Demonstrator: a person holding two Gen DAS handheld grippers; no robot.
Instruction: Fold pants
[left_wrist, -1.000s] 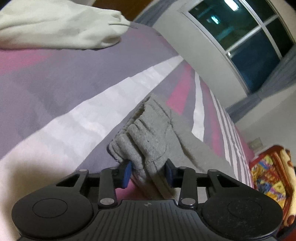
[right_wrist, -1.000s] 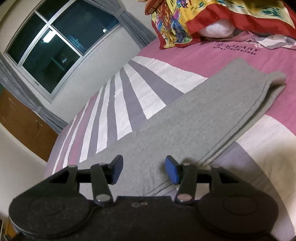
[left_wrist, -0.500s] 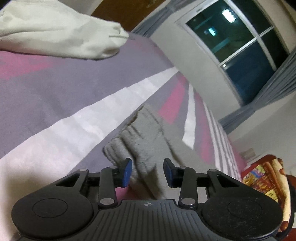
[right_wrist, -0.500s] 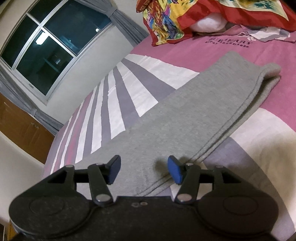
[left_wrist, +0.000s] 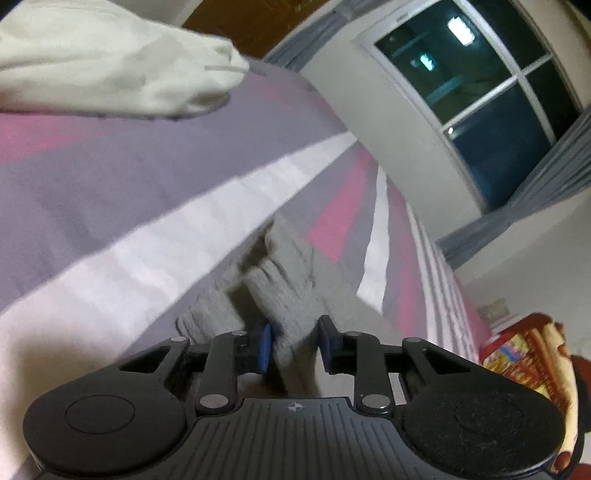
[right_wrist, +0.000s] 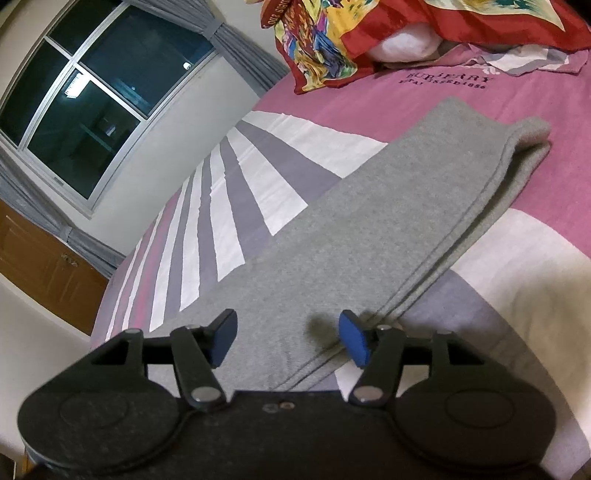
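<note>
The grey pants (right_wrist: 388, 206) lie folded lengthwise on the striped bedsheet (right_wrist: 258, 177), running from near my right gripper to the far right. My right gripper (right_wrist: 286, 338) hovers just over the near end of the leg, and its jaws are opening with nothing pinched between them. In the left wrist view the bunched elastic waistband of the pants (left_wrist: 284, 280) rises into my left gripper (left_wrist: 293, 345). Its jaws are closing, and a fold of grey fabric fills the gap between the blue pads.
A cream-white garment (left_wrist: 110, 66) lies on the bed at the far left. A red and yellow patterned blanket (right_wrist: 332, 37) is heaped by the bed's head, over a white pillow (right_wrist: 402, 44). A dark window (left_wrist: 480, 92) and a wooden cabinet (right_wrist: 40, 266) stand beyond the bed.
The left jaws have narrowed onto the waistband fold, and the fabric there is bunched up higher. The right jaws have spread wider over the leg.
</note>
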